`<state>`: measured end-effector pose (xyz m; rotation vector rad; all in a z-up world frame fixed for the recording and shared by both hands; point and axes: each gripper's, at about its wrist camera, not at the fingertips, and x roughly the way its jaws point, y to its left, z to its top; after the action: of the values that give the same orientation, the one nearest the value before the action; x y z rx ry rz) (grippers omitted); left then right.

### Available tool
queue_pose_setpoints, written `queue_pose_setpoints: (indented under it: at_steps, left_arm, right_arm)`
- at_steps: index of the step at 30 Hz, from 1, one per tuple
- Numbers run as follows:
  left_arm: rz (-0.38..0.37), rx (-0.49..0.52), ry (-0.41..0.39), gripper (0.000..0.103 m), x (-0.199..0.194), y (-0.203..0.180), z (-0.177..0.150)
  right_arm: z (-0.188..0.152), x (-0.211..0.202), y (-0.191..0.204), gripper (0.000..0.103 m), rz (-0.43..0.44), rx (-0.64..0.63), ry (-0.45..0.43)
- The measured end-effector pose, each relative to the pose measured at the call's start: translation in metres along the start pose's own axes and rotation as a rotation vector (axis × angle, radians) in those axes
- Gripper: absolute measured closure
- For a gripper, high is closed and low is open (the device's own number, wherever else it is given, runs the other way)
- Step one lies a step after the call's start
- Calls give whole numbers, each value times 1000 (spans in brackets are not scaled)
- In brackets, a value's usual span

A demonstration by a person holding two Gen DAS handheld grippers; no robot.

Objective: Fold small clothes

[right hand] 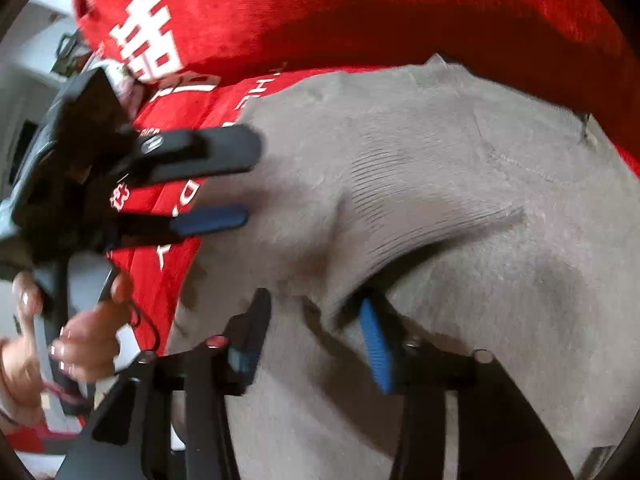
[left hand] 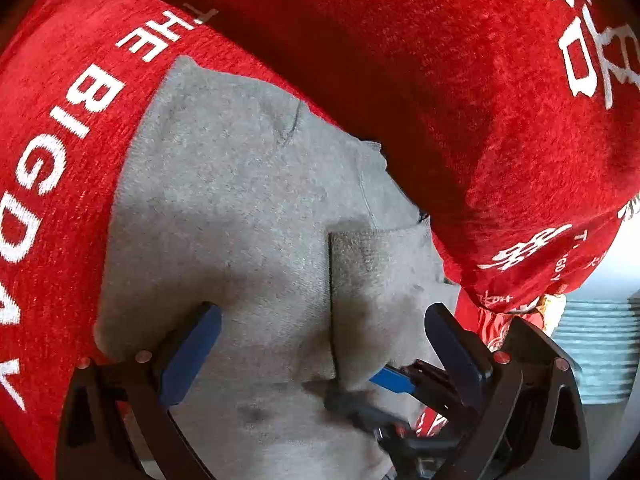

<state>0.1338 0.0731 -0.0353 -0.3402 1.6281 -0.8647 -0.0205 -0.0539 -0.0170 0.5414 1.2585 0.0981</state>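
A small grey knit garment [left hand: 224,200] lies folded on a red blanket [left hand: 440,80] with white lettering. In the left wrist view my left gripper [left hand: 324,312] is open just above the grey cloth, with nothing between its fingers. A folded flap [left hand: 380,272] lies by its right finger. The right gripper [left hand: 352,390] pokes in low at the right. In the right wrist view my right gripper [right hand: 314,300] hangs open over the garment [right hand: 480,280]. A ribbed band [right hand: 400,216] runs down beside its blue-padded finger. The left gripper [right hand: 250,180] reaches in from the left, open.
The red blanket [right hand: 280,8] rises in a thick fold behind the garment. A person's hand [right hand: 80,332] holds the left gripper's handle. A pale blue striped cloth [left hand: 600,344] lies past the blanket's right edge.
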Motion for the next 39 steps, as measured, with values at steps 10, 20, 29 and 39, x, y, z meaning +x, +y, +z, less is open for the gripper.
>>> queue_pose_setpoints:
  at_steps: [10,20,29,39]
  left_arm:
    - [100,38,-77,1,-20,-7,5]
    - [-60,-42,-14,1,-27,19,15]
    - [60,60,36,1,-6,3,6]
    - [218,184,135,94,19,-18,-7]
  right_arm:
    - [0,-10,-89,95,216,588,-186]
    - [35,27,14,86,137,126,-4]
    - [-66,-49,-96,70,68,614,-135]
    - [-133,-105,-195,97,51,1056,-375]
